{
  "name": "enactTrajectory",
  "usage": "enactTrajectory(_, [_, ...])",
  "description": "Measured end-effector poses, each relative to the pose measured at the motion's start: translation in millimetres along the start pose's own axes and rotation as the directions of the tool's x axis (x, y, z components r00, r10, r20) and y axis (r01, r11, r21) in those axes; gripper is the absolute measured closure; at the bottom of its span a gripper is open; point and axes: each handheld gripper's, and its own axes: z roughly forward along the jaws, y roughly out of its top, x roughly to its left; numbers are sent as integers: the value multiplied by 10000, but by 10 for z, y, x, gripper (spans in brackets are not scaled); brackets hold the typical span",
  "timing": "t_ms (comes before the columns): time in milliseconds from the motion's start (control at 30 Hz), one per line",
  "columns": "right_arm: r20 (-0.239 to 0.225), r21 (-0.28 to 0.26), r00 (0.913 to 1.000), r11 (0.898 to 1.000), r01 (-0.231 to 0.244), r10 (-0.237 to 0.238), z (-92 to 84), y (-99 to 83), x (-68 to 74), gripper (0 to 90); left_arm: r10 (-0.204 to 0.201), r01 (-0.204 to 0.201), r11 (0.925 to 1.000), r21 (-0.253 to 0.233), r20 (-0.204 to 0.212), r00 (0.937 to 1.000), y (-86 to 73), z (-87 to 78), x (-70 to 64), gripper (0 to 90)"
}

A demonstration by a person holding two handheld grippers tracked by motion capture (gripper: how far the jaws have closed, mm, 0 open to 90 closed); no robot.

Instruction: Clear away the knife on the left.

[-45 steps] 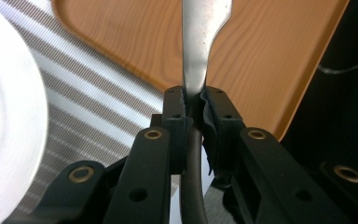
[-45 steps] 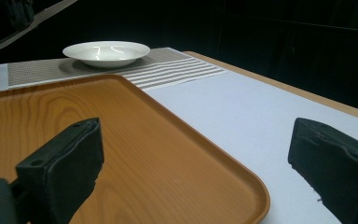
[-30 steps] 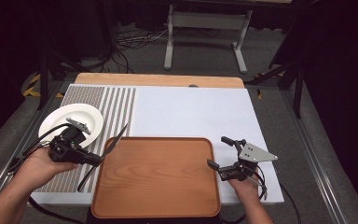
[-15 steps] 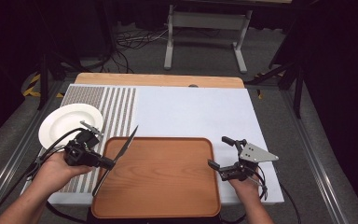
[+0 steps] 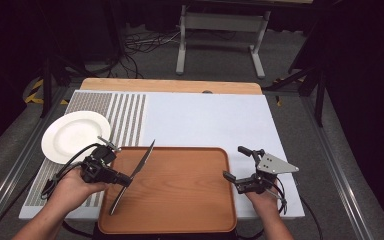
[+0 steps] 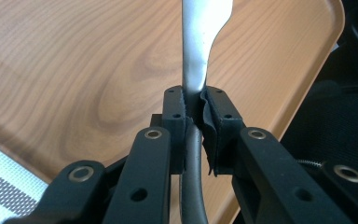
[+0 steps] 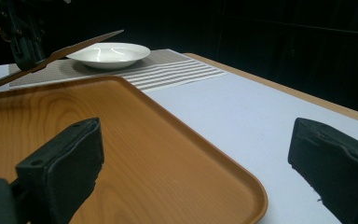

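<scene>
Knife (image 5: 132,176) moved over tray (image 5: 180,220), plate (image 5: 75,136) beside

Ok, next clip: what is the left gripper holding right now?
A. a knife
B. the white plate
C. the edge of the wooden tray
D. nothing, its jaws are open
A. The left gripper has its jaws shut on the knife near the middle of its length, with the blade pointing away over the tray; the plate sits apart on the striped mat.
</scene>
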Motion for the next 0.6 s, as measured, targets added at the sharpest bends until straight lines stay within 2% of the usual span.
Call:
enactTrajectory(267, [-9,-58,10000,10000,15,-15,-6,2,0,40,-167,168,9997,163,-50,9998,-7,124,-7,803])
enactTrajectory(367, [-12,-53,10000,10000,28,-28,-8,3,0,40,-341,344,9991,262,-135,9993,-19,179,5,803])
enactTrajectory(433, [-23,-58,10000,10000,6,-6,-7,3,0,40,-223,230,9993,302,-219,9995,-30,223,-3,803])
enactTrajectory(600, [-45,-73,10000,10000,43,-43,-12,4,1,40,-369,379,9980,514,-200,9991,-59,340,13,803])
